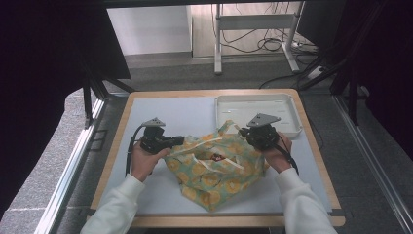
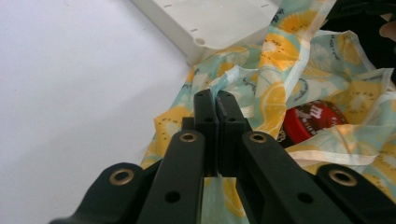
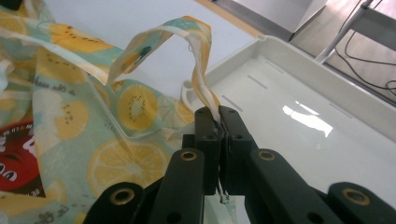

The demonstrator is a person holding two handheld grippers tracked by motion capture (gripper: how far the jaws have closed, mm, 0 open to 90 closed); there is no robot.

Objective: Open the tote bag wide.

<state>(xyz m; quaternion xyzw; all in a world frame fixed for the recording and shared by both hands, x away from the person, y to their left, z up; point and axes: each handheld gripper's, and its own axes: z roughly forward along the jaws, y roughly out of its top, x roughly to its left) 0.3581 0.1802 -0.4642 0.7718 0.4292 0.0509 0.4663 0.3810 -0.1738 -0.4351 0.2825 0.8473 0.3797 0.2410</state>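
A fruit-print cloth bag (image 1: 214, 173) lies crumpled on the table's middle, mouth up, with a red packet (image 1: 216, 157) inside it. The packet (image 2: 312, 120) also shows red in the left gripper view, and again (image 3: 14, 156) at the left edge of the right gripper view. My left gripper (image 1: 181, 140) is shut on the bag's left rim (image 2: 243, 81). At the bag's right side, my right gripper (image 1: 243, 131) is shut on a bag handle (image 3: 198, 56), which loops up from its jaws.
A white tray (image 1: 287, 105) stands at the table's back right, close behind the right gripper. The wooden table edge (image 1: 112, 156) runs along the left. A metal stand and cables (image 1: 258, 29) sit on the floor beyond the table.
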